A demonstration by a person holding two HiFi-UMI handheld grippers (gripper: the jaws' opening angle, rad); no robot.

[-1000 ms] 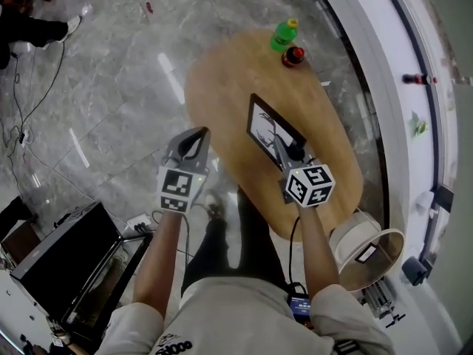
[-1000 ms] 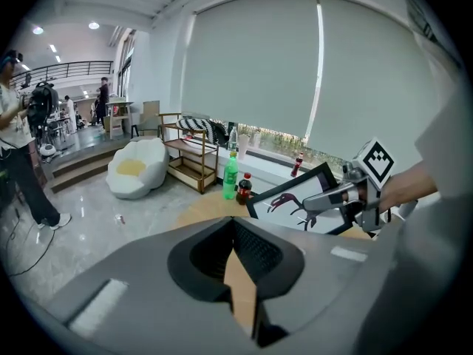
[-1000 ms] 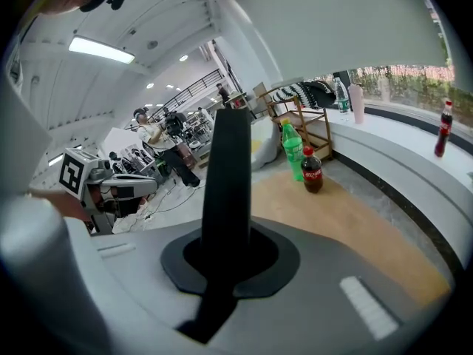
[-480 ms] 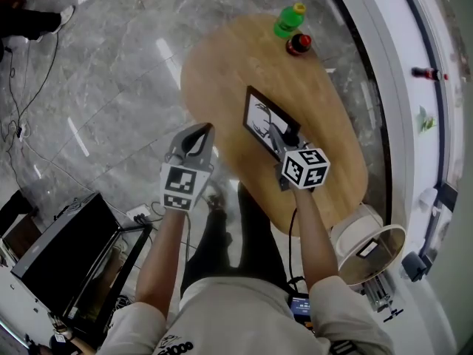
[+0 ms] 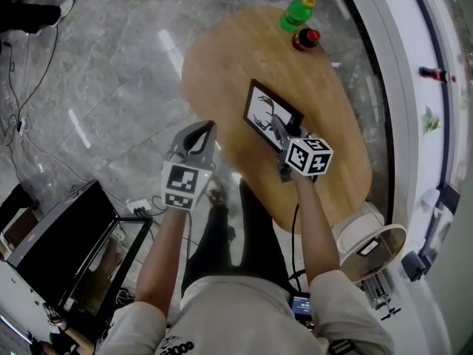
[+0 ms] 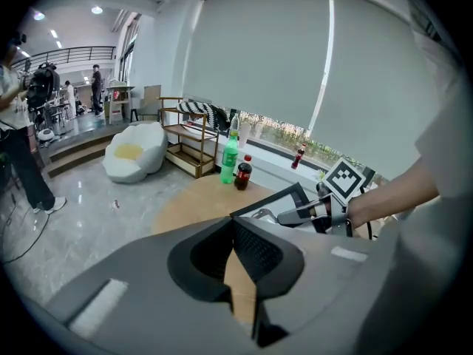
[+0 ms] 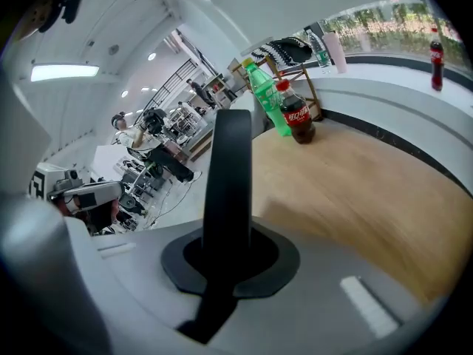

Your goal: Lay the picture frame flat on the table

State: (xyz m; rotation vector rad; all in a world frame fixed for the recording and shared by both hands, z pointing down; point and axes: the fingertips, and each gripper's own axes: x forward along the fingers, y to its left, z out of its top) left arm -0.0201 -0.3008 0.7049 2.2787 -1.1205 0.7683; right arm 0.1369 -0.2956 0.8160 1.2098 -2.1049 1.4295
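The black picture frame (image 5: 264,112) with a line drawing stands tilted over the oval wooden table (image 5: 222,58), its face turned up and to the left. My right gripper (image 5: 284,140) is shut on the frame's near edge. In the right gripper view that edge (image 7: 228,161) runs as a dark bar up out of the shut jaws (image 7: 228,235). My left gripper (image 5: 198,133) hangs over the floor just left of the table, shut and holding nothing. From the left gripper view (image 6: 232,231) I see the frame (image 6: 275,207) and the right gripper's fingers (image 6: 299,217) on it.
A green bottle (image 5: 297,13) and a cola bottle (image 5: 306,38) stand at the table's far end. A round white basket (image 5: 369,248) sits by the near right end. A black case (image 5: 59,254) and cables lie on the floor at left. A curved white ledge (image 5: 399,87) runs along the right.
My right gripper has shifted a little farther over the table with the frame in it. The left gripper has hardly moved.
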